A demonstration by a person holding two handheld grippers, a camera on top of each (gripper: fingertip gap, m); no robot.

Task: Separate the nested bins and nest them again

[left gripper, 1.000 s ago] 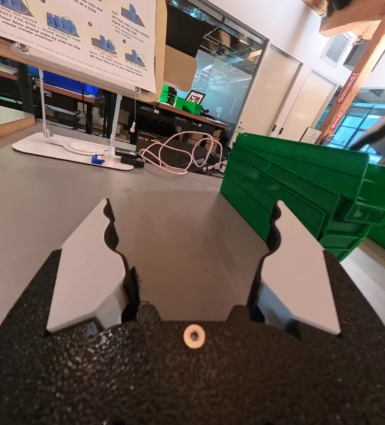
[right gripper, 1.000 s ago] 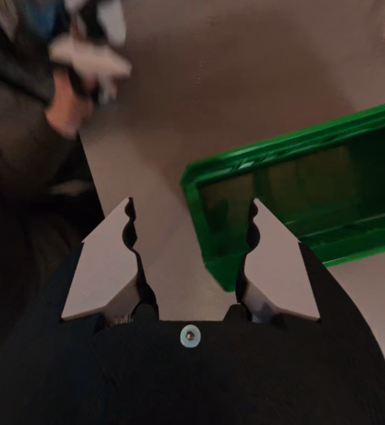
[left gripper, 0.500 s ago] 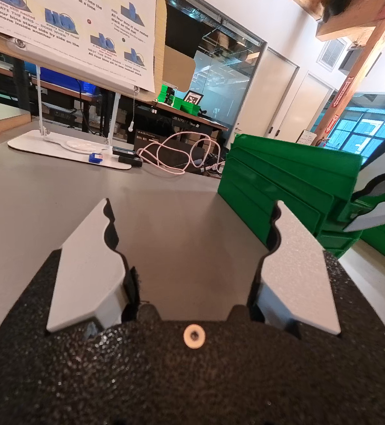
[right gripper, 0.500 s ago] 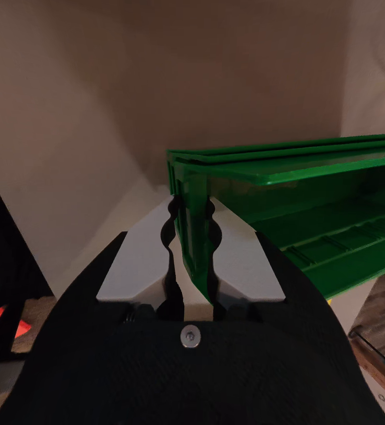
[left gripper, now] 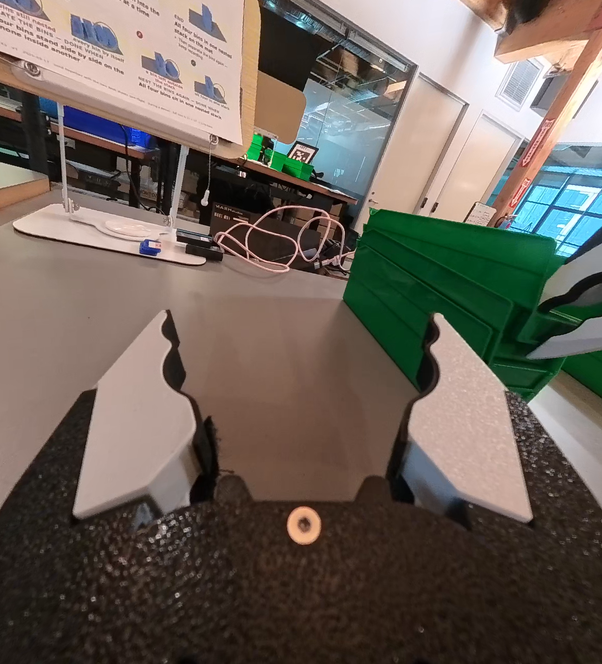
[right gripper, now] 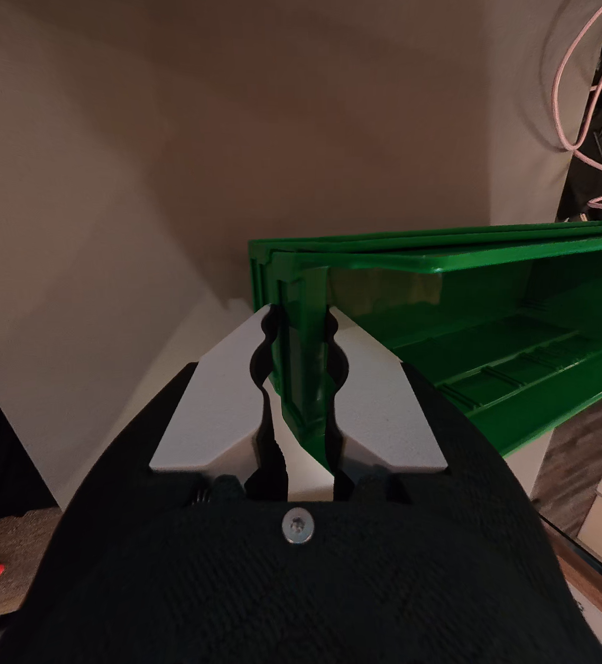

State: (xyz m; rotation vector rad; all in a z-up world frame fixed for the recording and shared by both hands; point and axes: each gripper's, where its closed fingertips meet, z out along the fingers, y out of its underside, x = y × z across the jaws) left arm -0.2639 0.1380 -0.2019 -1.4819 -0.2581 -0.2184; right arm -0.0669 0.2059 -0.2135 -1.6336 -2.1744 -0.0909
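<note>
Bins [left gripper: 436, 287], green, nested in one stack: at least 3; exact count unclear
Grippers: 2, left [left gripper: 299, 355], right [right gripper: 301, 345]
Pink cable [left gripper: 278, 244]: 1
Sign stand [left gripper: 105, 230]: 1

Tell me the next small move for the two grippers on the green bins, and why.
Probably lift the right gripper a little to draw the top bin out of the nested stack. Its jaws are closed on that bin's end wall, while the left gripper is open, holds nothing, and sits beside the stack, free to steady it.
</note>
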